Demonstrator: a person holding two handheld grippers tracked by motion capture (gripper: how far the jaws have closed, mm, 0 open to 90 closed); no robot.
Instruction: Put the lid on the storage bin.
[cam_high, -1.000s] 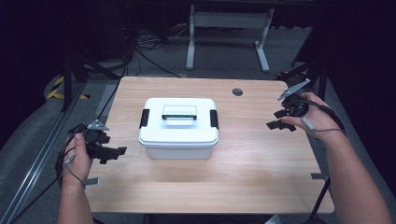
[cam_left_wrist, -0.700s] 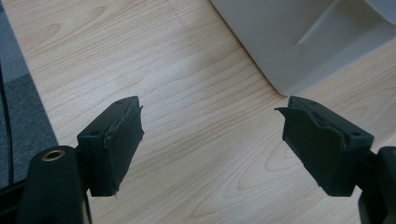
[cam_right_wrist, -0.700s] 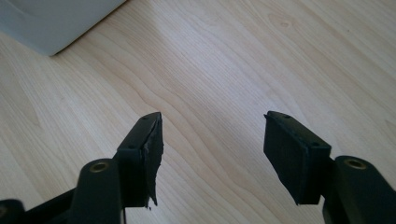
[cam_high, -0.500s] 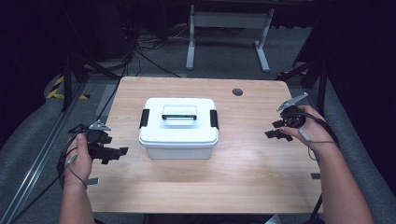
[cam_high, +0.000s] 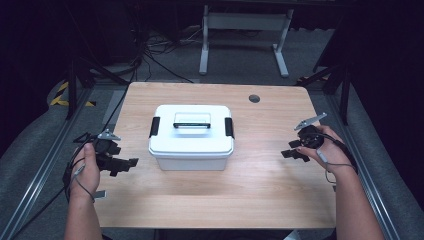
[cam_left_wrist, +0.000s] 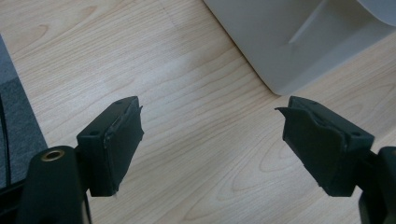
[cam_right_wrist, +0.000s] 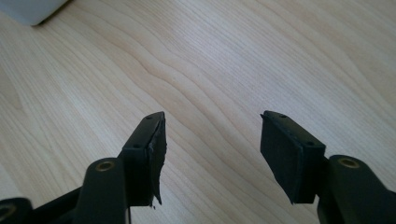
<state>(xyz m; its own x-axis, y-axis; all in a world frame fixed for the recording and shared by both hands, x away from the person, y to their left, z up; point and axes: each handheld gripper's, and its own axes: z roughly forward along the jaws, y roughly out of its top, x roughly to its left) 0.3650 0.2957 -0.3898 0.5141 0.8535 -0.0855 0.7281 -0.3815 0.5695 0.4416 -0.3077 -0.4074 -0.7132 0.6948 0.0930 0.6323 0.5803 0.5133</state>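
Observation:
A white plastic box (cam_high: 191, 137) with a lid, a dark-edged handle (cam_high: 191, 120) and a black latch (cam_high: 154, 126) at each end stands in the middle of the wooden table (cam_high: 250, 190). My left gripper (cam_high: 126, 163) hovers low over the table to the box's left, open and empty; its view (cam_left_wrist: 212, 140) looks along the wood to a lower corner of the box (cam_left_wrist: 299, 42). My right gripper (cam_high: 291, 150) is to the right of the box, open and empty, jaws pointing toward it (cam_right_wrist: 210, 144); a white corner of the box (cam_right_wrist: 28, 9) sits at that view's top left.
A round dark cable hole (cam_high: 254, 98) lies in the table's far right part. A grey metal stand (cam_high: 245, 30) and cables (cam_high: 150, 55) are on the floor beyond the table. Metal rails (cam_high: 45, 165) run along both sides.
My right gripper has come down and toward the near side, closer to the table. My left gripper has shifted slightly nearer too. The box has not moved.

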